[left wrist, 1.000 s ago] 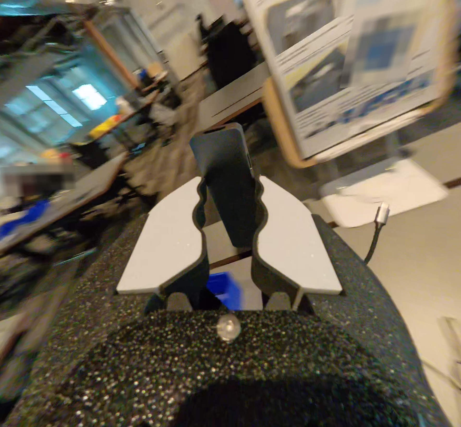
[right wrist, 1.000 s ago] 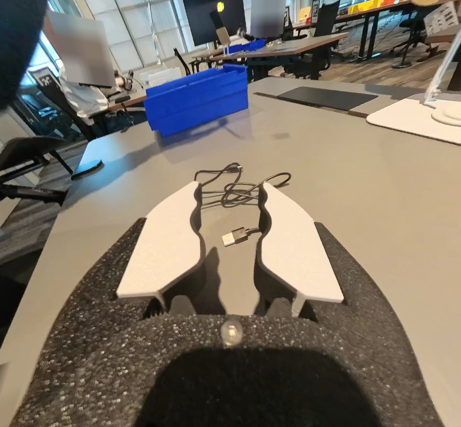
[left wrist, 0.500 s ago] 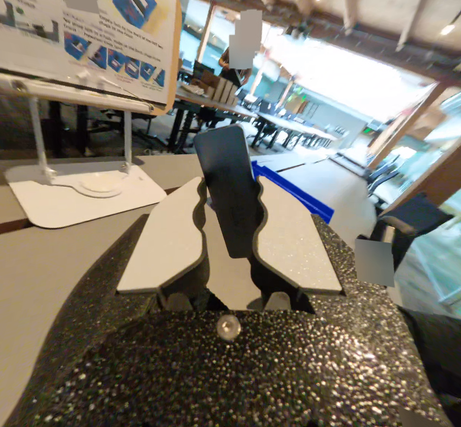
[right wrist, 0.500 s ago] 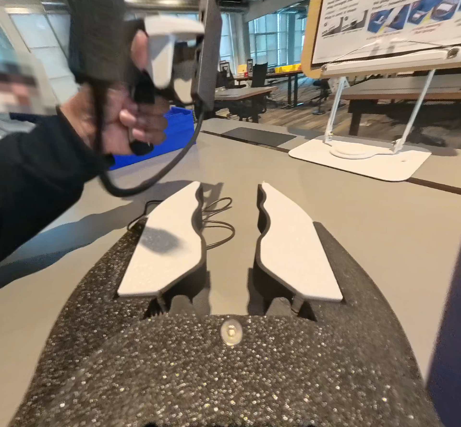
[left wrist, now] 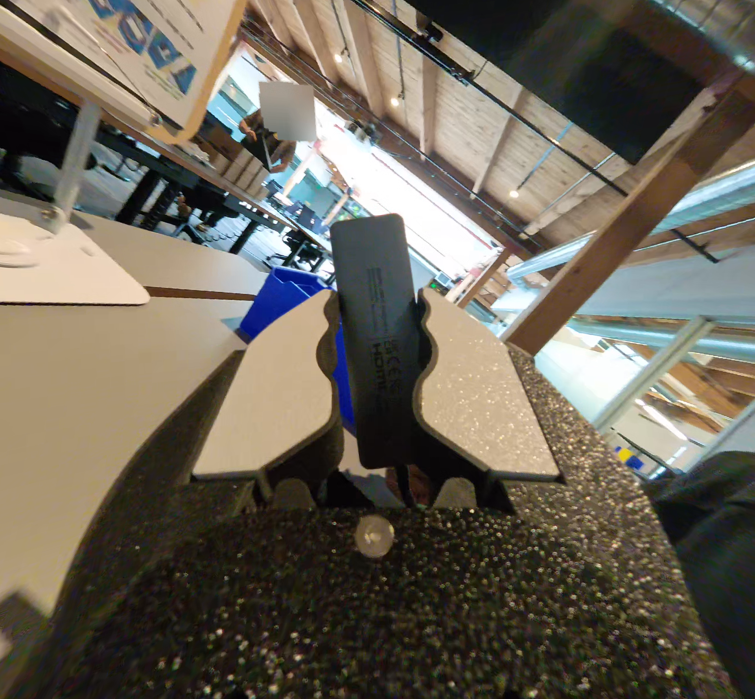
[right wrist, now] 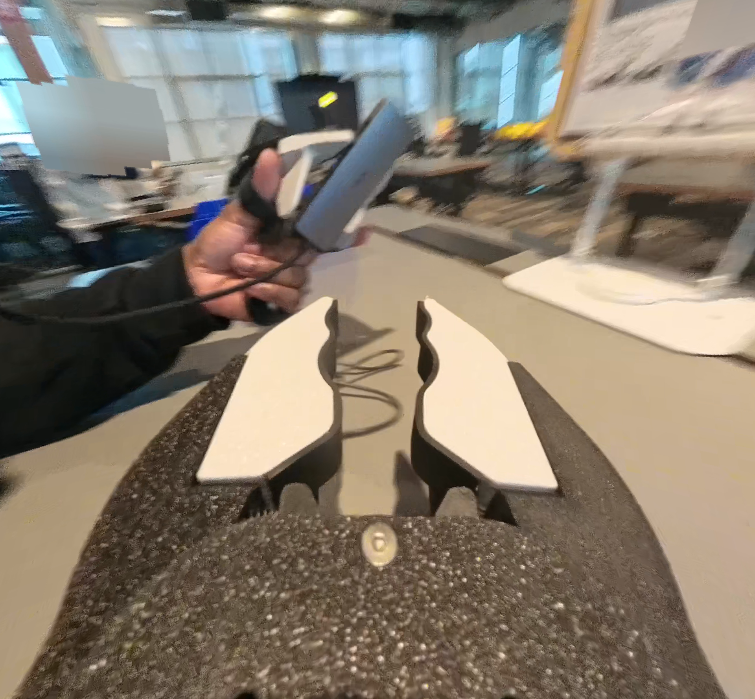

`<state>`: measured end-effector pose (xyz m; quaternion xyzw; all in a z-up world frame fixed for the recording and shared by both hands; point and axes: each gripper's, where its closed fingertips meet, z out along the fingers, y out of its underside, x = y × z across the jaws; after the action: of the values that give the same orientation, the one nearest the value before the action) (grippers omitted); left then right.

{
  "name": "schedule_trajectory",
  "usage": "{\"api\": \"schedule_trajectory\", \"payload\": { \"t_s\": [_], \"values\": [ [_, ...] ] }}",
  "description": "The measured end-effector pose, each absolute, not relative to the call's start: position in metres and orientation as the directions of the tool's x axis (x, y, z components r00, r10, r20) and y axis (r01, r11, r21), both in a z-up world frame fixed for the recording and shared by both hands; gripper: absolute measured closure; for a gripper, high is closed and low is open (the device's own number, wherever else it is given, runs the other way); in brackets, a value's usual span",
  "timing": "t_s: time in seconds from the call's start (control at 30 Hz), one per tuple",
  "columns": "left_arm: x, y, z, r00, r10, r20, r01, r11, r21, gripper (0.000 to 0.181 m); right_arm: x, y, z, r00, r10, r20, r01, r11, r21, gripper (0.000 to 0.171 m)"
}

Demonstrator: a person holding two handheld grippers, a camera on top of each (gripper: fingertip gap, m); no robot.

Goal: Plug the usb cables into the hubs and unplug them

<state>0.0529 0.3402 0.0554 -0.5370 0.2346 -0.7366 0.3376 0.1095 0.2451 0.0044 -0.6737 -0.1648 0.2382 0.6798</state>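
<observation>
My left gripper (left wrist: 374,303) is shut on a flat black USB hub (left wrist: 376,332), gripped by its long edges and pointing up and away, high above the grey table (left wrist: 102,373). The right wrist view shows the same hub (right wrist: 351,180) tilted in the left gripper, with its thin black cord (right wrist: 228,291) trailing back over the person's hand (right wrist: 237,246). My right gripper (right wrist: 376,303) is open and empty above the table. A loose black USB cable (right wrist: 367,385) lies coiled on the table under and between its fingers, untouched.
A blue bin (left wrist: 282,303) stands on the table behind the hub. A white stand base (right wrist: 637,303) with a poster board (left wrist: 122,5) sits to the right of my right gripper. A dark mat (right wrist: 457,242) lies farther back. The gap from one gripper's tips to the other's is roughly 12 cm.
The left gripper swung round and tilted upward, the hub staying in its grasp. The right gripper lifted and turned toward the left; the cable's plug has left its view and its jaws narrowed slightly.
</observation>
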Motion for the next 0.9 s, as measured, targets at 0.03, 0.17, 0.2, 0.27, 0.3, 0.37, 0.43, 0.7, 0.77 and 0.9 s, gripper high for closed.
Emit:
{"api": "schedule_trajectory", "payload": {
  "t_s": [0.03, 0.17, 0.2, 0.27, 0.3, 0.37, 0.43, 0.7, 0.77, 0.9],
  "values": [
    [0.056, 0.336, 0.055, -0.209, -0.746, 0.633, 0.240, -0.666, -0.706, 0.146, 0.100, 0.250, 0.003, 0.803, 0.579, -0.137, -0.121, -0.066, -0.990, 0.134],
    [0.069, 0.315, 0.052, -0.279, -0.736, 0.616, 0.196, -0.672, -0.714, 0.146, 0.062, 0.259, 0.005, 0.626, 0.701, -0.342, -0.236, -0.249, -0.940, 0.130],
    [0.071, 0.308, 0.053, -0.311, -0.728, 0.612, 0.184, -0.677, -0.712, 0.146, 0.054, 0.259, 0.007, 0.558, 0.724, -0.406, -0.275, -0.301, -0.913, 0.129],
    [0.076, 0.296, 0.055, -0.367, -0.708, 0.604, 0.166, -0.688, -0.706, 0.146, 0.048, 0.257, 0.011, 0.439, 0.739, -0.511, -0.349, -0.384, -0.855, 0.128],
    [0.078, 0.292, 0.056, -0.386, -0.701, 0.600, 0.161, -0.691, -0.704, 0.146, 0.047, 0.255, 0.011, 0.391, 0.740, -0.548, -0.374, -0.416, -0.829, 0.128],
    [0.081, 0.283, 0.057, -0.424, -0.686, 0.591, 0.150, -0.697, -0.701, 0.146, 0.049, 0.252, 0.008, 0.344, 0.738, -0.580, -0.402, -0.442, -0.802, 0.128],
    [0.083, 0.276, 0.058, -0.452, -0.672, 0.586, 0.142, -0.703, -0.697, 0.146, 0.052, 0.250, 0.006, 0.337, 0.738, -0.584, -0.409, -0.445, -0.797, 0.129],
    [0.098, 0.254, 0.048, -0.471, -0.665, 0.580, 0.076, -0.686, -0.724, 0.146, 0.053, 0.238, 0.014, 0.269, 0.769, -0.579, -0.432, -0.441, -0.787, 0.128],
    [0.099, 0.251, 0.047, -0.469, -0.672, 0.574, 0.072, -0.676, -0.733, 0.146, 0.052, 0.238, 0.014, 0.271, 0.767, -0.582, -0.434, -0.443, -0.785, 0.128],
    [0.100, 0.251, 0.045, -0.461, -0.679, 0.571, 0.074, -0.671, -0.738, 0.146, 0.053, 0.239, 0.011, 0.282, 0.759, -0.587, -0.434, -0.444, -0.783, 0.130]
  ]
}}
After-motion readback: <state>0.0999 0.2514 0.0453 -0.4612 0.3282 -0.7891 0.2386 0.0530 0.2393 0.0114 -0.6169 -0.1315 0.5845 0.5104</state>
